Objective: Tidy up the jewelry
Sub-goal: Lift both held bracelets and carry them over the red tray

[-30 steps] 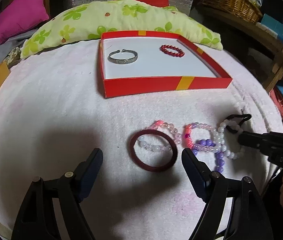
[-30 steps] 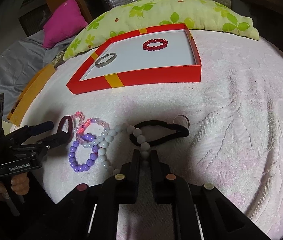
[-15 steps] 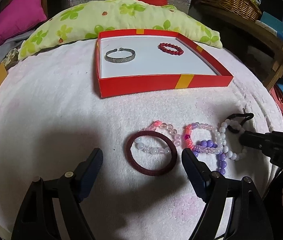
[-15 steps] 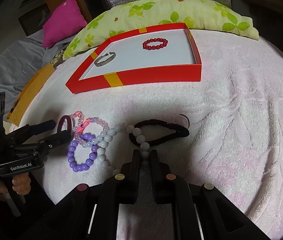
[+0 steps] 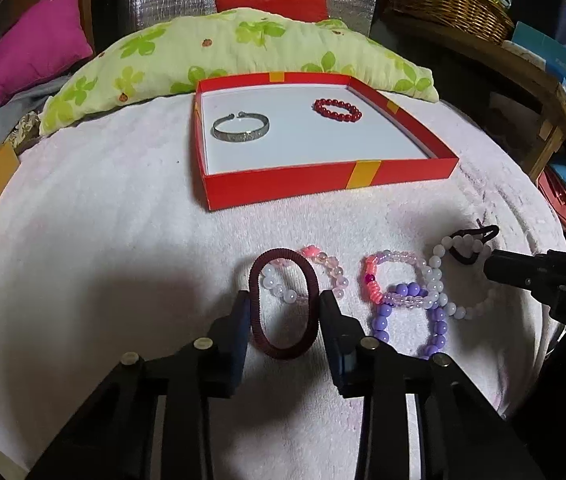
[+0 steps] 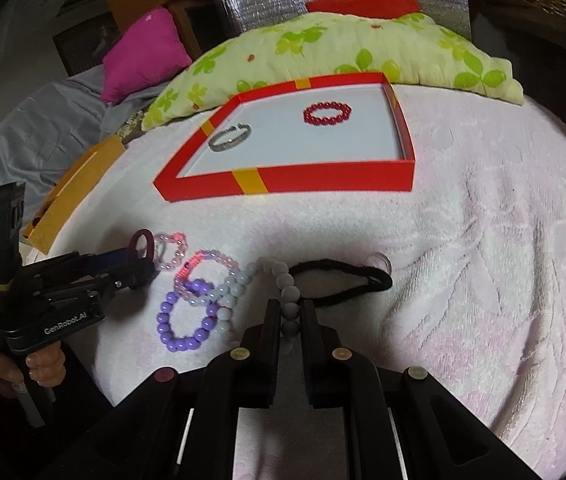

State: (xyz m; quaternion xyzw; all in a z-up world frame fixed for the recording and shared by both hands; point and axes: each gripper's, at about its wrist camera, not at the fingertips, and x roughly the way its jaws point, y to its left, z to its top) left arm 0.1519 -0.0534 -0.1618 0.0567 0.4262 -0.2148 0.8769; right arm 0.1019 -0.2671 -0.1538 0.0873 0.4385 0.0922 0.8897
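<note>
Now the left tool (image 5: 285, 312) has just been closed onto the maroon band (image 5: 284, 304), short of the red box (image 5: 323, 184); the right tool (image 6: 291, 320) is clamped on the white beads (image 6: 289, 294).

Looks like a lived-in bedroom at home. Soft white blanket (image 5: 103, 240) spread out, flowered pillow (image 5: 219, 56) and pink cushion (image 5: 35, 44) behind, wicker basket (image 5: 451, 0) on cluttered shelves.

Towel (image 5: 123, 240): white terry cloth, rough with a raised pattern. Box (image 5: 283, 190): red card, matt, white inside; in it a dull metal bangle (image 5: 241, 128) and glossy red beads (image 5: 337, 110). Maroon band (image 5: 285, 306): ribbed fabric; purple beads (image 5: 439, 326) smooth plastic; pillow (image 5: 235, 56) printed cloth.
</note>
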